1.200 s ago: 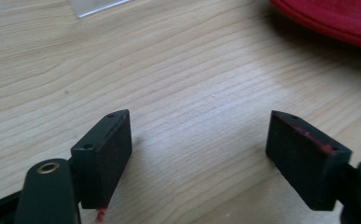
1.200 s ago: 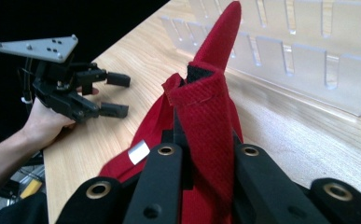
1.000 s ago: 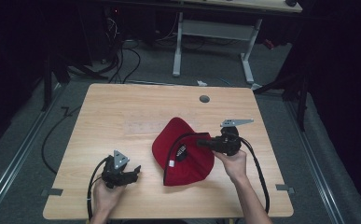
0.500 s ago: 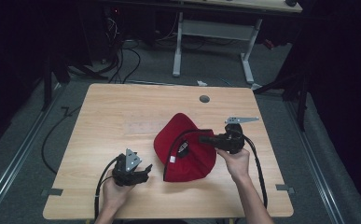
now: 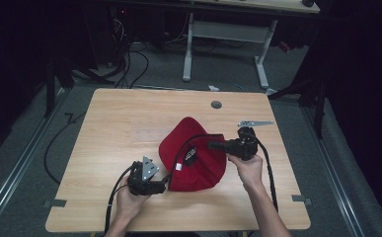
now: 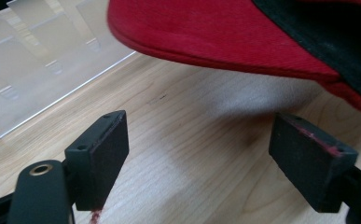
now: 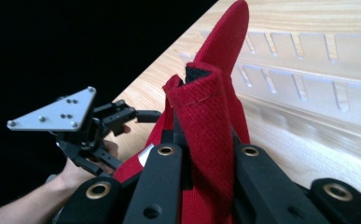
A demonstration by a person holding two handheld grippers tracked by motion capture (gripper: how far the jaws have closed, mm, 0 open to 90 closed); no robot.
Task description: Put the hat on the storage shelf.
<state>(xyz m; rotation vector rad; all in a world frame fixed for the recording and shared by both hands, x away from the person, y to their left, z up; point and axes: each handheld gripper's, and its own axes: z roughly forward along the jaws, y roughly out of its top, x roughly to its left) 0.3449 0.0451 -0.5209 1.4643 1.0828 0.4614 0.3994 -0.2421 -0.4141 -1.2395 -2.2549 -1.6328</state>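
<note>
Since a second ago the left gripper (image 5: 165, 185) has slid right along the table (image 5: 119, 118) to the red cap's (image 5: 193, 158) near-left edge, and its jaws have just been opening; they now stand apart with bare wood between them. The cap lies at the table's middle, its right side lifted. The right gripper (image 5: 213, 145) is clamped on a fold of the cap.
</note>
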